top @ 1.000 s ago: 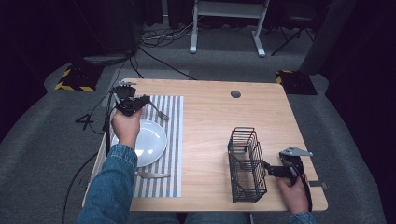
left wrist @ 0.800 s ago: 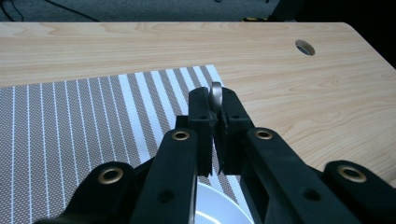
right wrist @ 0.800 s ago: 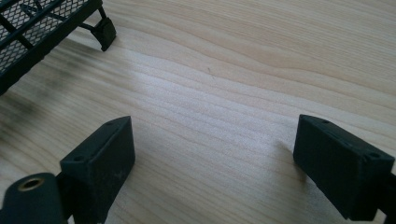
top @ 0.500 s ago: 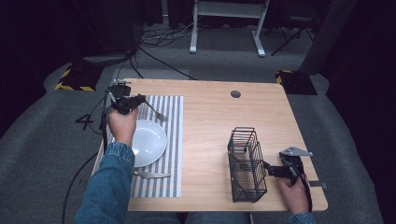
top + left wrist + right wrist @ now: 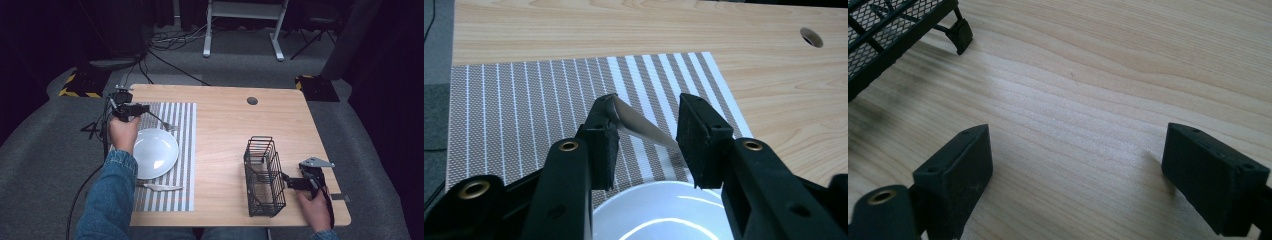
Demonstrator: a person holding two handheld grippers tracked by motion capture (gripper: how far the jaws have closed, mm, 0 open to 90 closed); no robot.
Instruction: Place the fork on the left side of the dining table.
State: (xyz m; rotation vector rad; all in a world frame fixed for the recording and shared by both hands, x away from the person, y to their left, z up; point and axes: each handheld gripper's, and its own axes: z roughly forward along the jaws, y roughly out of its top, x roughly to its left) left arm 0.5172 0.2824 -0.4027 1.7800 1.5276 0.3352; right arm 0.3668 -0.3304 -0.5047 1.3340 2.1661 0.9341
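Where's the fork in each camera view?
High view: fork on the striped placemat, beyond the white plate.
Left gripper view: fork at centre, slanting over the placemat.
Right gripper view: faces bare wooden table beside the basket.
Shared landmark: the wooden table.

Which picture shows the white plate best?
The high view: the whole white plate lies on the striped mat. The left gripper view catches just its rim, and the right gripper view looks at bare table.

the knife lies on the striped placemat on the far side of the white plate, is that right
Not quite: the knife lies on the striped placemat on the near side of the white plate, toward the person. The high view shows it.
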